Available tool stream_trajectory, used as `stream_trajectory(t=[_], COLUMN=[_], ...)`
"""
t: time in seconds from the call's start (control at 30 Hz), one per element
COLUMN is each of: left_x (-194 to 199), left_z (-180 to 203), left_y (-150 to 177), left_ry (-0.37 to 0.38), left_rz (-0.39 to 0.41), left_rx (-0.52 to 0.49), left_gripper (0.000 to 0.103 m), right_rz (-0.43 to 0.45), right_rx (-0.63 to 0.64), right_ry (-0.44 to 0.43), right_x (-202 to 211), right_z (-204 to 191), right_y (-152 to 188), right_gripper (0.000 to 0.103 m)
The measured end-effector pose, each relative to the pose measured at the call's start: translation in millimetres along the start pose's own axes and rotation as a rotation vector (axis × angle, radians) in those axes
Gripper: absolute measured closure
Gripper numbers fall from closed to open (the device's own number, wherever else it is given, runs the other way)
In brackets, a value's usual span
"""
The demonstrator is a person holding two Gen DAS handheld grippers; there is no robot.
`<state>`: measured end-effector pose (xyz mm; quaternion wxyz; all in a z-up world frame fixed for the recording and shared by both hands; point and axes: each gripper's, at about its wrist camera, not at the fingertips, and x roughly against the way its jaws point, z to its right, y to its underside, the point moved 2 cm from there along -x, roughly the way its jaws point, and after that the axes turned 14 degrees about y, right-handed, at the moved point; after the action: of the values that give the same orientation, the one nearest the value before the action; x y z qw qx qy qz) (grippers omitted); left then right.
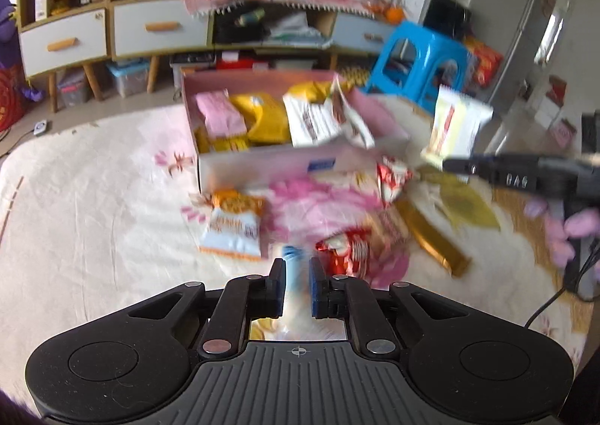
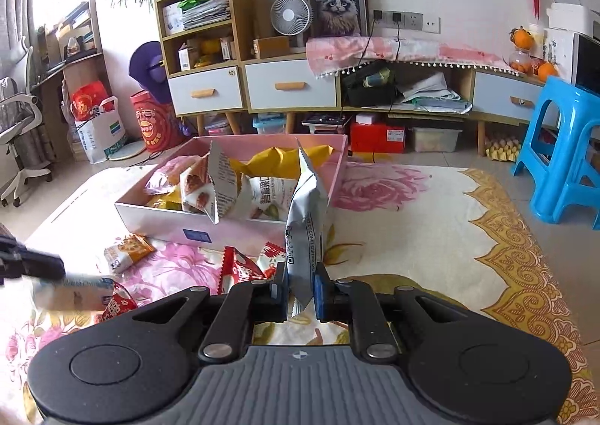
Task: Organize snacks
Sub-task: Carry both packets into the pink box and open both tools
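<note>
Snack packet [image 2: 305,222], printed "COCONUT", clamped between right fingers [image 2: 322,292].

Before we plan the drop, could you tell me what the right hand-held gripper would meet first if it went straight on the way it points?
Probably the near wall of the pink box: the right hand-held gripper, shut on a white snack packet, points toward it. Depth is unclear.

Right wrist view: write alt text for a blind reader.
The right hand-held gripper is shut on an upright white snack packet, before a pink box holding packets. More packets lie on the floral cloth; the left hand-held gripper enters at left.
</note>
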<state>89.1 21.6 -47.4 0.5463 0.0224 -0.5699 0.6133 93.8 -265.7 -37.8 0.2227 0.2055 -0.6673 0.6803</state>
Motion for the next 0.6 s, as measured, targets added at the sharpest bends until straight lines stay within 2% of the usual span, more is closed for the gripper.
stream_trajectory(t=[0.17, 0.4, 0.6], left_x=[-15, -24, -24], left_z=[-1, 5, 5], left_y=[11, 7, 2], left_ry=[0.008, -0.046, -0.080], left_rz=[-0.074, -0.061, -0.043], left_rx=[0.006, -0.058, -0.090], left_gripper=[0.083, 0.079, 0.062], right_rz=[-0.003, -0.003, 0.011], right_rx=[0.023, 0.028, -0.001], right_ry=[-0.010, -0.003, 0.014], right_x=[3, 6, 4], right_z=[-6, -8, -8], right_y=[1, -2, -10], right_gripper=[0.099, 0.099, 0.099])
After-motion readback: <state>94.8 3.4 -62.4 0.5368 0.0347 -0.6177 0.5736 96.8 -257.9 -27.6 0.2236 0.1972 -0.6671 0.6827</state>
